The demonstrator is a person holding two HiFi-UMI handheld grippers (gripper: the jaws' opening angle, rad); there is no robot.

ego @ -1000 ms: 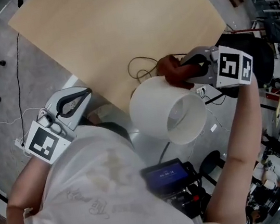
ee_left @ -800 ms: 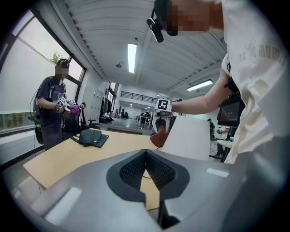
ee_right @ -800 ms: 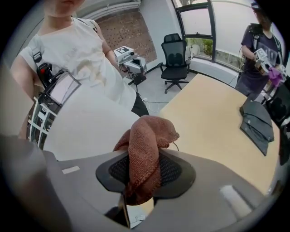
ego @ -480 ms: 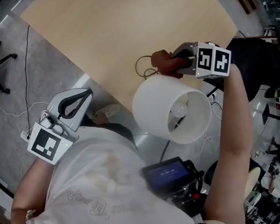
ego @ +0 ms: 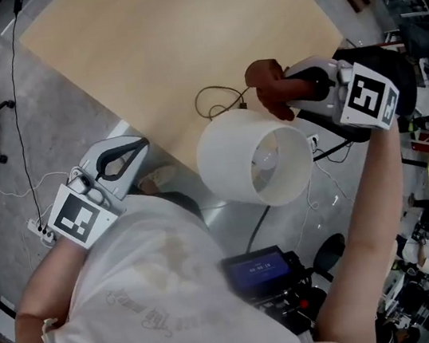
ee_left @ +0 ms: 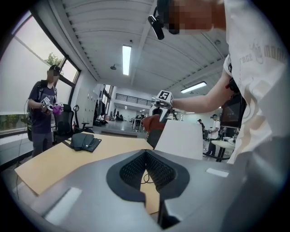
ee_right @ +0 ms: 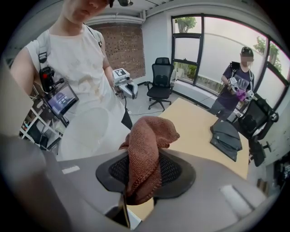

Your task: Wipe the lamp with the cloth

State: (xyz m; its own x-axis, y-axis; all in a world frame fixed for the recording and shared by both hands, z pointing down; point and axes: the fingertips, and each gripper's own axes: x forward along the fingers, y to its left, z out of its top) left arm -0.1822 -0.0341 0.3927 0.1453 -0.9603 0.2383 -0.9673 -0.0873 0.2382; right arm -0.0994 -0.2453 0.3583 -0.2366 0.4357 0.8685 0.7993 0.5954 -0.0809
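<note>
Right gripper [ego: 291,93] — clamped on the cloth [ego: 268,84] — has risen just beside the lamp [ego: 232,156]; left gripper [ego: 134,145] closed, empty.

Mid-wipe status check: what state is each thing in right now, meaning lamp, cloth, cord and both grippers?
Lamp: upright at the table edge.
Cloth: bunched, clamped in jaws, near the lamp's top rim; contact unclear.
Cord: looped loose on the table.
Right gripper: shut on the cloth.
Left gripper: shut, empty, off to the side of the lamp.
</note>
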